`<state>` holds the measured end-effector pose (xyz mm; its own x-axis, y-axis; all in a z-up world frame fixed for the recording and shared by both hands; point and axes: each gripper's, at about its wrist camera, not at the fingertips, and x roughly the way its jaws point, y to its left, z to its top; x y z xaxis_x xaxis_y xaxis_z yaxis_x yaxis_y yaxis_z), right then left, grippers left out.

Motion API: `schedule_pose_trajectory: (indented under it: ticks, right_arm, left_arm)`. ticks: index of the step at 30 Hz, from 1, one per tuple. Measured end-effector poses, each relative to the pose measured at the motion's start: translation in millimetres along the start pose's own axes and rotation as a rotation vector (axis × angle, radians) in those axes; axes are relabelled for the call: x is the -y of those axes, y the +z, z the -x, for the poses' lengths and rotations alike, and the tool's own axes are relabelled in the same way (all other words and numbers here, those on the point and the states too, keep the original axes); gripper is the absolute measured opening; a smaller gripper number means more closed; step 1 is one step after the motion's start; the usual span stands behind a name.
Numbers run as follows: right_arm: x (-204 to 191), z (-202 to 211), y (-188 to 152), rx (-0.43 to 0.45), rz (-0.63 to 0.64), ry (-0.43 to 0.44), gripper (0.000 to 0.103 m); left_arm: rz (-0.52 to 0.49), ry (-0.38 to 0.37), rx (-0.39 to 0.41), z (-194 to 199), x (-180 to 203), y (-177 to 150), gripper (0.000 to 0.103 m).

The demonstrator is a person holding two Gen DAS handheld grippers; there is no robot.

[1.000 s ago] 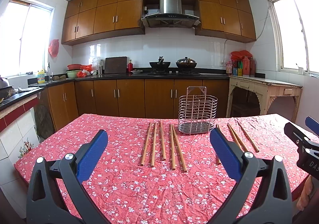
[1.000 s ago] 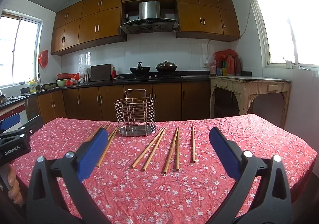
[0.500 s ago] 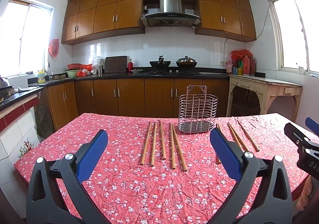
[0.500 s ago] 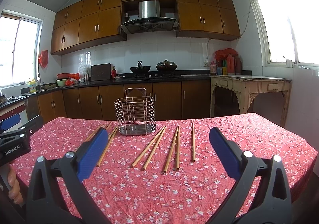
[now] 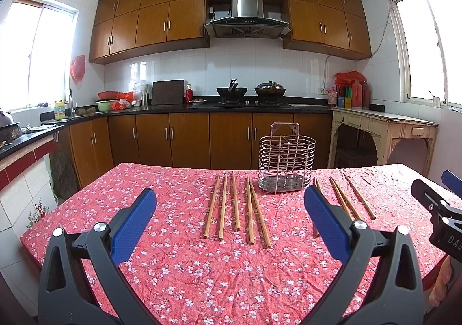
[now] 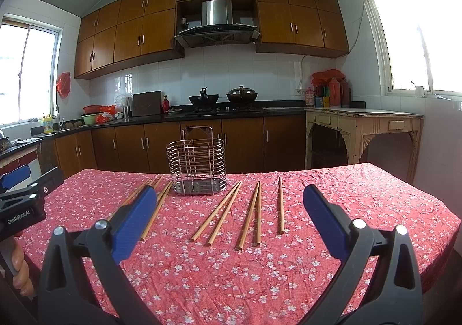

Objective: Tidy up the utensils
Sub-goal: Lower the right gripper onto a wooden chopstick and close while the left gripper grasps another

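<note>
Nothing is sorted yet, as far as I can judge. The wire holder [image 5: 286, 162] stands upright near the far edge of the worktop [image 5: 173, 267] and looks empty inside. All the chopsticks lie flat on the red flowered cloth. In the left view 5 chopsticks [image 5: 235, 205] lie to the left of the holder, and at least 3 more [image 5: 343, 200] lie to its right, partly hidden behind a blue pad. In the right view I count 5 of them [image 6: 254, 213] on the right side of the holder.

The left claw [image 5: 231, 224] is wide open and holds nothing; it hangs over the near edge. The right claw [image 6: 228, 224] is also wide open and empty, at the near edge too, beside the left one.

The room for moving looks good. The cloth between the claws and the sticks is free, and the sticks point toward the near edge. Some pairs lie touching, so I think taking only 1 needs care. The right group reaches toward the right edge of the worktop.
</note>
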<state>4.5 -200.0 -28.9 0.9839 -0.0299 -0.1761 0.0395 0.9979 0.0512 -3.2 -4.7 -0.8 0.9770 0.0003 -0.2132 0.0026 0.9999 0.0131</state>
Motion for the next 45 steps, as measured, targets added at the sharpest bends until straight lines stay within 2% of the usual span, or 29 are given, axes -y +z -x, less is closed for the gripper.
schedule_pose_trajectory:
  ticks: [22,32,37,43,45]
  right_arm:
    - [-0.2,-3.6,-1.7,-0.007,-0.001,0.002,0.099]
    - [1.7,-19.0,-6.6,-0.044,-0.014,-0.011,0.099]
    - [12.2,-39.6,-9.2,-0.105,-0.032,-0.041,0.099]
    - [50.2,-100.0,-3.8,-0.296,-0.071,-0.141,0.098]
    - [62.9,-122.9,-3.7,-0.370,-0.084,-0.152,0.078]
  left_arm:
    - [0.005,-0.001,-0.004,-2.5,-1.1,-1.4,0.101]
    - [0.021,0.002,-0.045,-17.4,-4.0,-14.7,0.101]
    - [0.032,0.024,-0.115,-37.1,-12.2,-18.0,0.101]
    - [0.085,0.035,-0.276,-82.2,-44.3,-20.5,0.101]
    - [0.099,0.030,-0.330,-99.5,-54.6,-20.0,0.101]
